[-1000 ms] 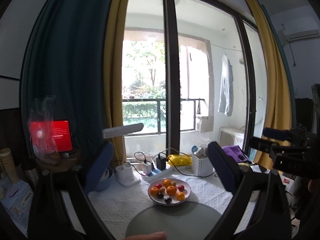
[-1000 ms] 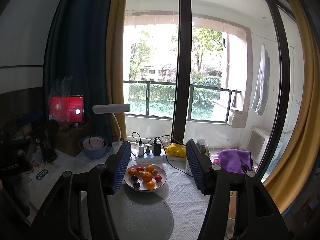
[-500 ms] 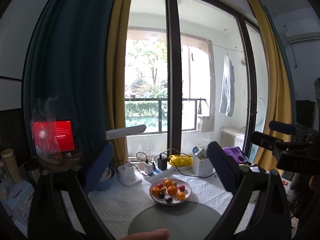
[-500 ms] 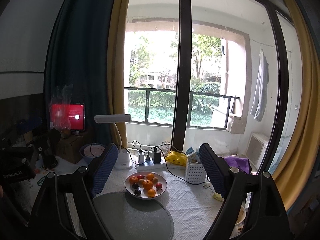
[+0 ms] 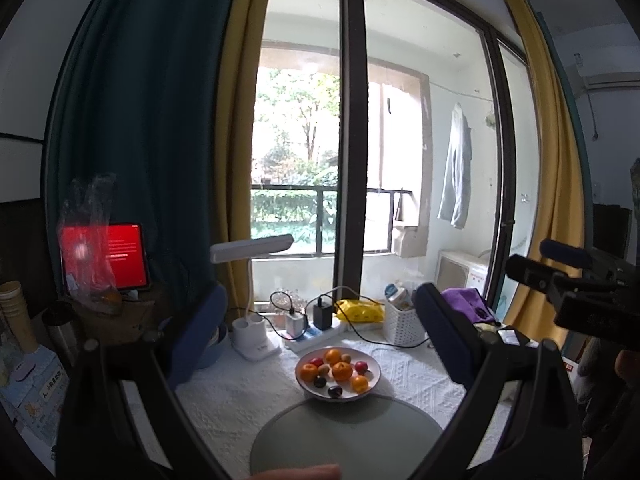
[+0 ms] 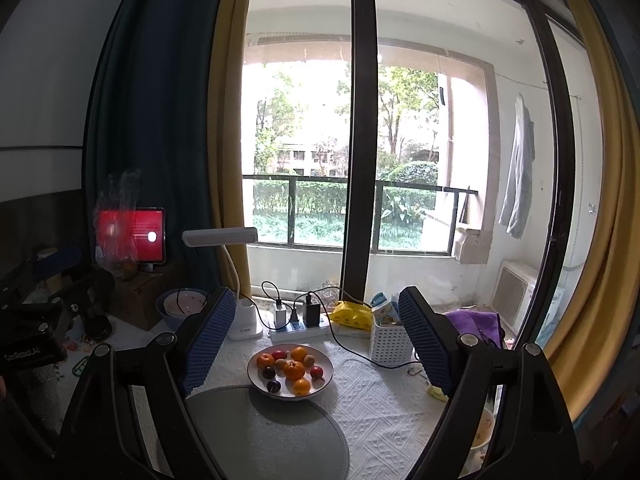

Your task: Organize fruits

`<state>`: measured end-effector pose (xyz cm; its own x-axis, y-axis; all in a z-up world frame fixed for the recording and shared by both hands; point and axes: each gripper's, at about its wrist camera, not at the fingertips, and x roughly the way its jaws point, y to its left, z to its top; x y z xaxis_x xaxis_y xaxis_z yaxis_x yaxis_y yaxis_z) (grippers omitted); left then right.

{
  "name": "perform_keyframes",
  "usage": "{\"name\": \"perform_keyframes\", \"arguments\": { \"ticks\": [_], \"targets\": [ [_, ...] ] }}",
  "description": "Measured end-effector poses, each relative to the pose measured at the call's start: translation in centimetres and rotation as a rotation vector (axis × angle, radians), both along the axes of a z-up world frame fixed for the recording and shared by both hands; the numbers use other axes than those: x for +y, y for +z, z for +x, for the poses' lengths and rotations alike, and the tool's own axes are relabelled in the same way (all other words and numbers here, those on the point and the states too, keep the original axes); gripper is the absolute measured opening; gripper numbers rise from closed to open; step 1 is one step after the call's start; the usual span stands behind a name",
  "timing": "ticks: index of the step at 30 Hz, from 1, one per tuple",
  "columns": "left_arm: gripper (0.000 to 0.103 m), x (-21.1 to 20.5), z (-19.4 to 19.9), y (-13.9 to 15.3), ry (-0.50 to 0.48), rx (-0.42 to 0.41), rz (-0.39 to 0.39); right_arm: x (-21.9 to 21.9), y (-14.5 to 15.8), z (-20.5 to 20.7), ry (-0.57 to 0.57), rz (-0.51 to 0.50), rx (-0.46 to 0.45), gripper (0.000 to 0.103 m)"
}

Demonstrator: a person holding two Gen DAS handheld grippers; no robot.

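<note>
Fruits [image 6: 291, 369]: oranges, red and dark plums, heaped in white bowl [image 6: 324, 380]; both grippers spread, empty.

Grey mat [image 5: 348, 436] cut by the bottom edge.

The left gripper [image 5: 320, 332] is raised and level, pointing toward 12 o'clock, its jaws spread wide with nothing between them. The right gripper [image 6: 316, 338] is posed alike, fingers parted and unloaded, its blue pads [image 6: 208, 340] facing inward.
</note>
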<state>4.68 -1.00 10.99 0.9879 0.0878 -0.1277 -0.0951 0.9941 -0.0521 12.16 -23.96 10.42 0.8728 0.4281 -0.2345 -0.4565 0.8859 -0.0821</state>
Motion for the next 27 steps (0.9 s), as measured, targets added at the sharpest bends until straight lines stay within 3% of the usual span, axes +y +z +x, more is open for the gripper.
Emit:
{"name": "perform_keyframes", "arguments": {
  "ticks": [27],
  "targets": [
    [0.096,0.09,0.5,-0.44,0.011,0.011,-0.003,0.01,-0.14,-0.11,-0.005,0.006,-0.014,0.086]
  ]
}}
